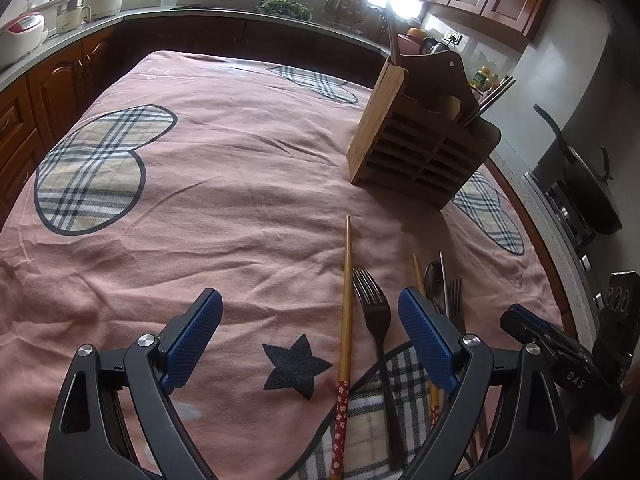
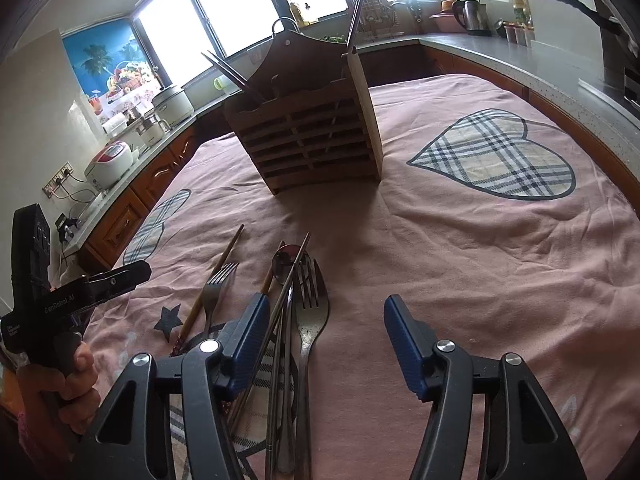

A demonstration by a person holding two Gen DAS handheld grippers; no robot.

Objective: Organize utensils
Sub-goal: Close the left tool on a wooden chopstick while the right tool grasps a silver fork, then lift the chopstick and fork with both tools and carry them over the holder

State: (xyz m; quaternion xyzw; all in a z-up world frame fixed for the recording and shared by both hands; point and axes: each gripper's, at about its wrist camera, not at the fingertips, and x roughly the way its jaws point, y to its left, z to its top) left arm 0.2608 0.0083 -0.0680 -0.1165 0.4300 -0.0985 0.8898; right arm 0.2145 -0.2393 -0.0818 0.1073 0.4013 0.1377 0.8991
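My left gripper is hanging low over the pink cloth with plaid hearts, blue pads spread wide, nothing between them. Right gripper is the same deal, wide apart and empty, w/ its left pad sitting just over the cutlery pile. The slatted wooden utensil caddy stands upright further back on the cloth, well apart from the loose stuff, w/ a few chopsticks already poking out the top. Nothing on the cloth btwn the pile and the caddy. Loose items: a wooden chopstick with a red flowered end lying flat, long axis running toward the caddy, patterned end nearest me; a dark metal fork just beside it, roughly parallel, tines pointing away. In the right wrist view there's a bigger silver fork, a round-bowled spoon and thin metal chopsticks overlapping in a heap, all aimed roughly caddy-ward. Kitchen counter w/ a rice cooker and kettle rings the table.
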